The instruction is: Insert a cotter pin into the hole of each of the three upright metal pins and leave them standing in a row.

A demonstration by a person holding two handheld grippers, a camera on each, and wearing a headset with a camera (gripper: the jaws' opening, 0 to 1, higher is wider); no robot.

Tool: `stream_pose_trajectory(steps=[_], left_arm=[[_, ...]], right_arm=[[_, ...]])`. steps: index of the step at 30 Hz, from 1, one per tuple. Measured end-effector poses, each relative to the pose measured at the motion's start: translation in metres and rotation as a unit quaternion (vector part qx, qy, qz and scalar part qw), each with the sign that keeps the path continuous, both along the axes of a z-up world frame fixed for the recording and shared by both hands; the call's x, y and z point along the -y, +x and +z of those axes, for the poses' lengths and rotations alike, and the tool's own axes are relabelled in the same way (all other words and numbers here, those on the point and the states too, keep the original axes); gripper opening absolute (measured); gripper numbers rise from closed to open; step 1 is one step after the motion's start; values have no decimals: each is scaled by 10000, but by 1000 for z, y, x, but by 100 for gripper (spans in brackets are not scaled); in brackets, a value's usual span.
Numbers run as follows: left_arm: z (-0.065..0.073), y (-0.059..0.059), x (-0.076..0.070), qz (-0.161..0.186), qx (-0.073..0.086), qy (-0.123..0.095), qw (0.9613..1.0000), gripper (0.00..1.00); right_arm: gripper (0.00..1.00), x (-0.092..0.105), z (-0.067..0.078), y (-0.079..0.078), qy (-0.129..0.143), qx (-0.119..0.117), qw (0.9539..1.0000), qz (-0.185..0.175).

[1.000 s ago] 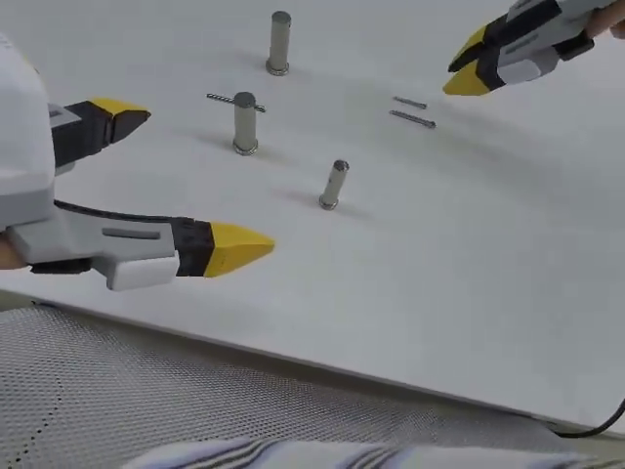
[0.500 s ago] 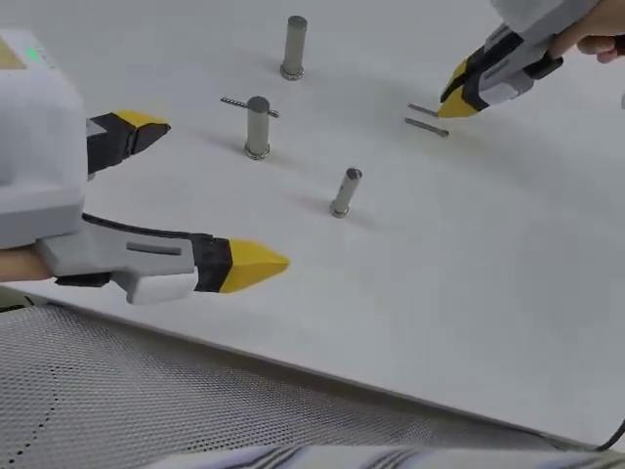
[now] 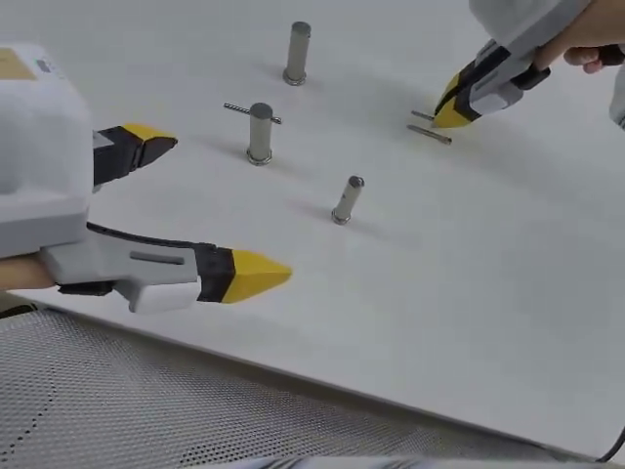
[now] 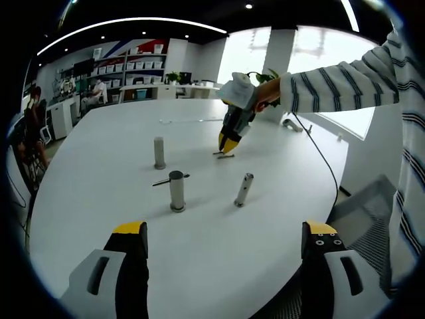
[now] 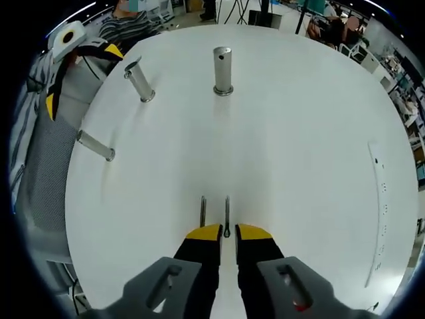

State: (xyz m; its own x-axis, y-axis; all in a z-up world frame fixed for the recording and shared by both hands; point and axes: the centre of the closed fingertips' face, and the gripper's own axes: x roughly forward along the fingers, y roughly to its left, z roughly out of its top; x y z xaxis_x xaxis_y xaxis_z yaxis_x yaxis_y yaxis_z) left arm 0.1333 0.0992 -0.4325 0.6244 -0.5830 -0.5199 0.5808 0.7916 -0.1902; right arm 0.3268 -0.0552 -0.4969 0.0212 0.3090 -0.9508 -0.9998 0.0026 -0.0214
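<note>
Cotter pins [image 5: 226, 214], three: two loose at the tips of your right gripper [image 5: 228, 232], one inside its narrow jaw gap, one just left. The third crosses one of three upright metal pins [image 3: 260, 133], ahead of your wide-spread left gripper [image 4: 224, 230].

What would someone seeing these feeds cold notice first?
Three metal pins stand upright on the white table: the far pin, the middle pin with a cotter pin through it, and the near pin. At far right the right gripper, jaws a narrow gap apart, points down at two loose cotter pins. The left gripper gapes wide open in the foreground.
</note>
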Motion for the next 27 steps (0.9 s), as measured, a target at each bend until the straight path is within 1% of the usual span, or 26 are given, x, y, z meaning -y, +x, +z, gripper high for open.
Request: stream_pose_trajectory(steps=[2, 3, 5, 7, 12, 14, 16, 17, 18, 21, 23, 24, 25, 27], left_arm=[[-1, 0, 0, 6, 2, 13, 10000, 95], [0, 1, -1, 23, 30, 43, 10000, 95], [0, 2, -3, 34, 75, 103, 9999, 94], [1, 3, -5, 54, 94, 107, 9999, 94], [3, 4, -7, 63, 130, 129, 9998, 94], [3, 4, -7, 58, 125, 150, 9998, 94], [2, 3, -7, 59, 99, 171, 9998, 94], [2, 3, -7, 60, 93, 177, 9998, 94], [1, 2, -7, 63, 78, 190, 9998, 94], [1, 1, -6, 38, 67, 151, 9999, 93], [0, 0, -5, 29, 53, 156, 9999, 93], [1, -1, -5, 21, 42, 133, 9999, 92], [2, -1, -3, 8, 43, 53, 10000, 92], [4, -2, -2, 21, 39, -26, 10000, 92]], right_arm=[[0, 0, 0, 1, -101, 53, 9999, 57], [0, 0, -1, 2, -180, 120, 9997, 118], [0, 1, -2, 7, -311, 166, 9993, 118], [0, 2, -2, 6, -441, 200, 9985, 259], [0, 0, -3, 6, -611, 239, 9971, 378], [0, 1, -2, 7, -638, 229, 9969, 397], [0, 2, -2, 7, -641, 268, 9961, 540], [0, 1, -2, 8, -639, 256, 9966, 457], [0, 2, -2, 9, -617, 203, 9977, 209], [0, 2, -1, 8, -577, 252, 9974, 342], [0, 2, -2, 12, -551, 242, 9977, 312], [0, 2, -2, 12, -538, 225, 9979, 271], [0, 2, -2, 12, -525, 216, 9980, 265], [0, 3, -2, 13, -532, 221, 9980, 247]])
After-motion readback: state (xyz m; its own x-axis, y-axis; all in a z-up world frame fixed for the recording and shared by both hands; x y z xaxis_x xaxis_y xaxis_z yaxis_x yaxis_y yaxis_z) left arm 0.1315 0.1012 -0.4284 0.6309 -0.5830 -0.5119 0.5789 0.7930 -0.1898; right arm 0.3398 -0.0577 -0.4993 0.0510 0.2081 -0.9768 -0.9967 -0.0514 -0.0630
